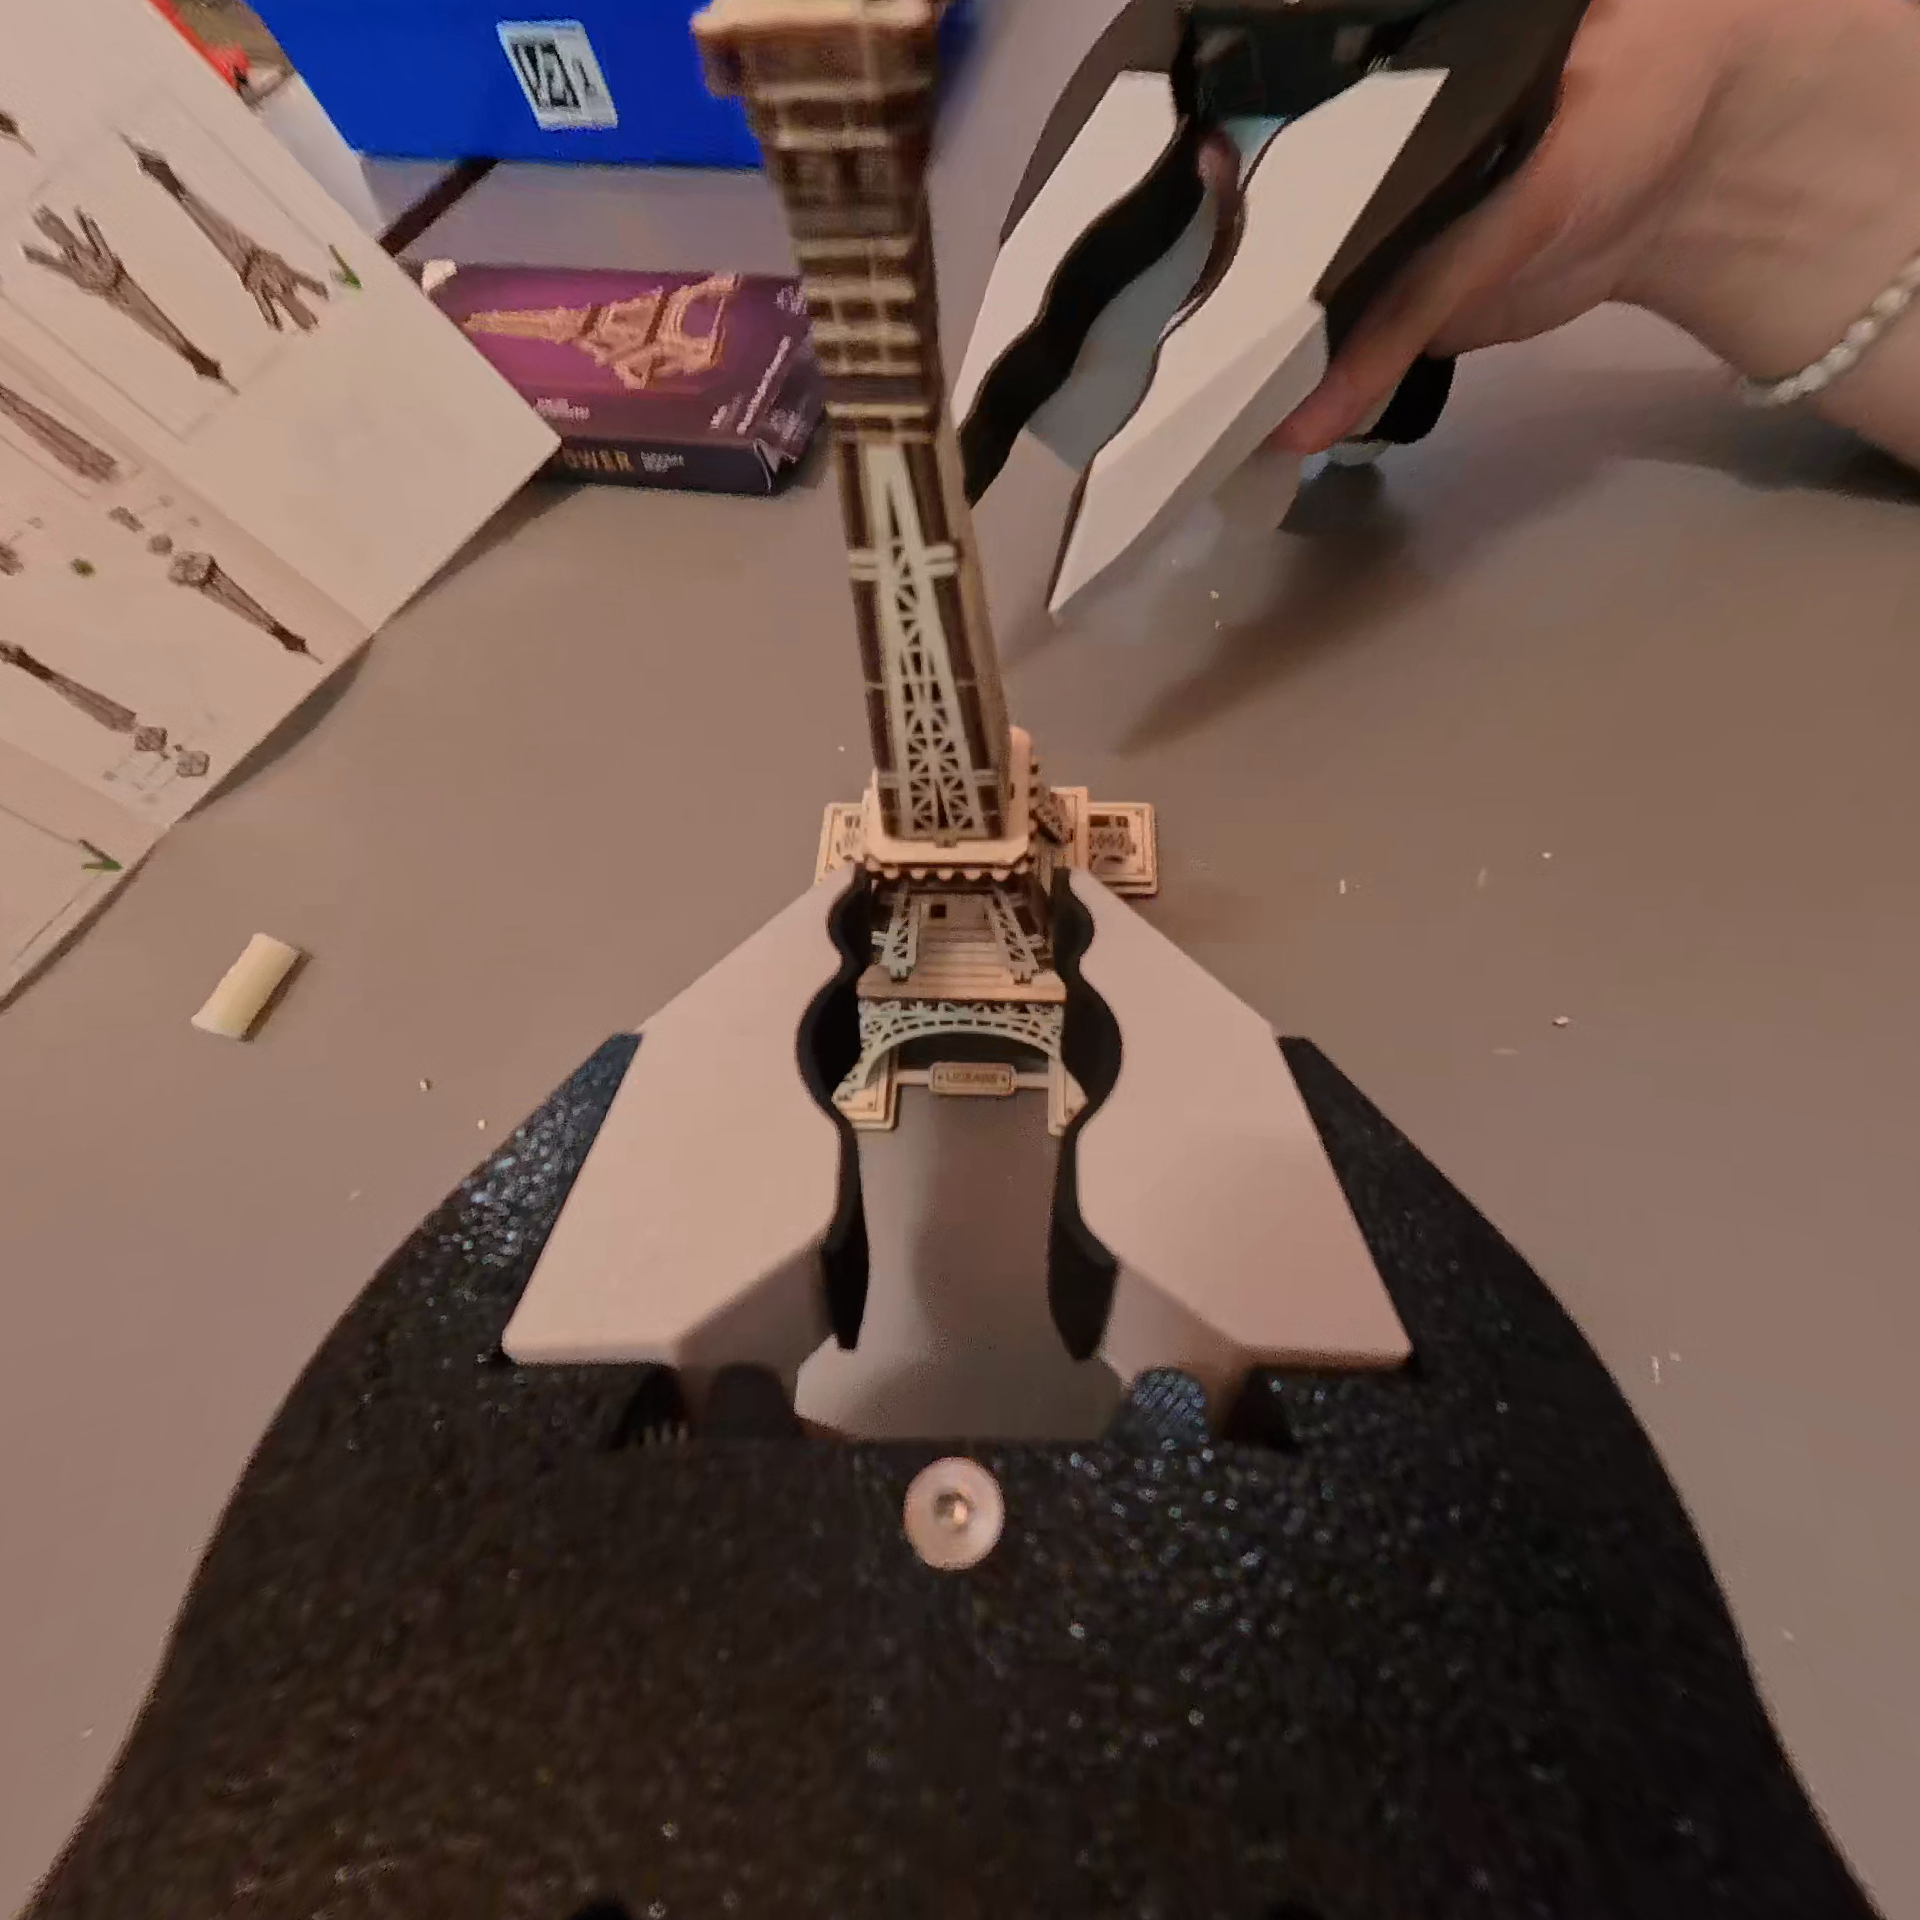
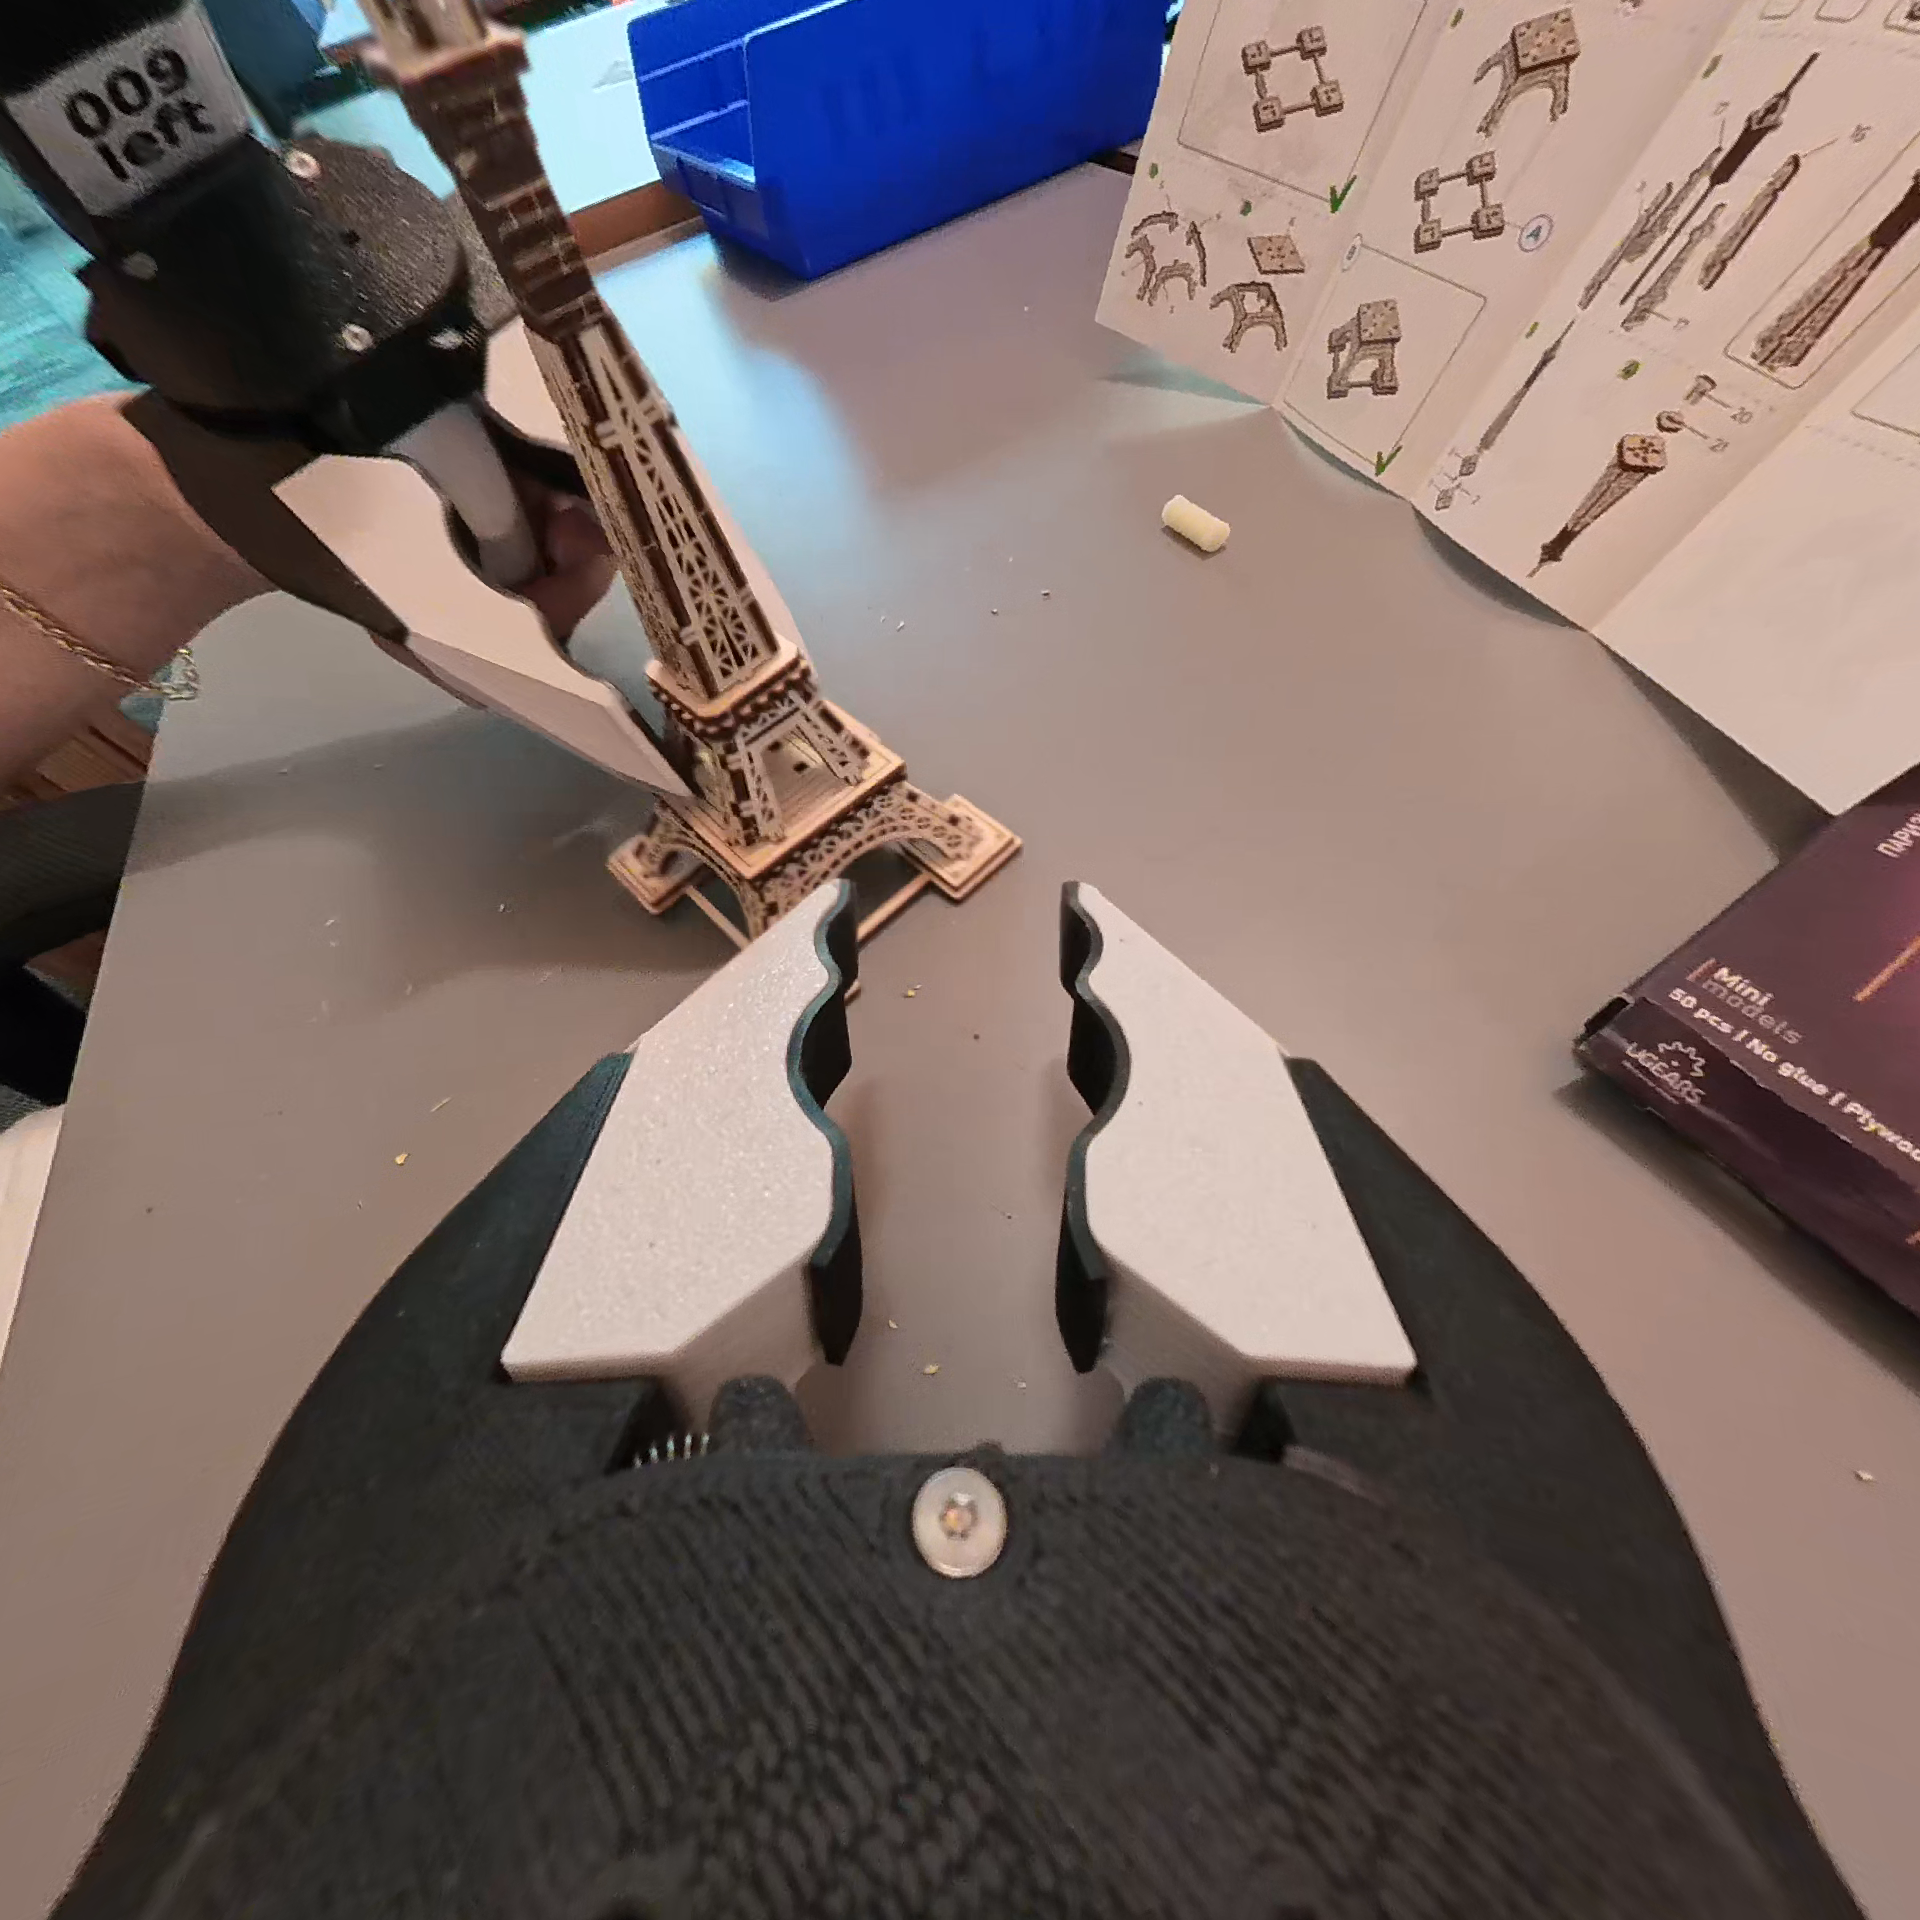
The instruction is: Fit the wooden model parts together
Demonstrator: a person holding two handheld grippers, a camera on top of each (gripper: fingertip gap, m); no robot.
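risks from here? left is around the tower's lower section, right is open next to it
1. The left hand-held gripper brackets the wooden tower low, on thin lattice legs; squeezing harder could crack them.
2. The tower is tall with a narrow base; a sideways nudge from the low grip might tip it.
3. The right hand-held gripper sits open just beside a base corner; moving forward could bump the foot and shift the model across the grey table.
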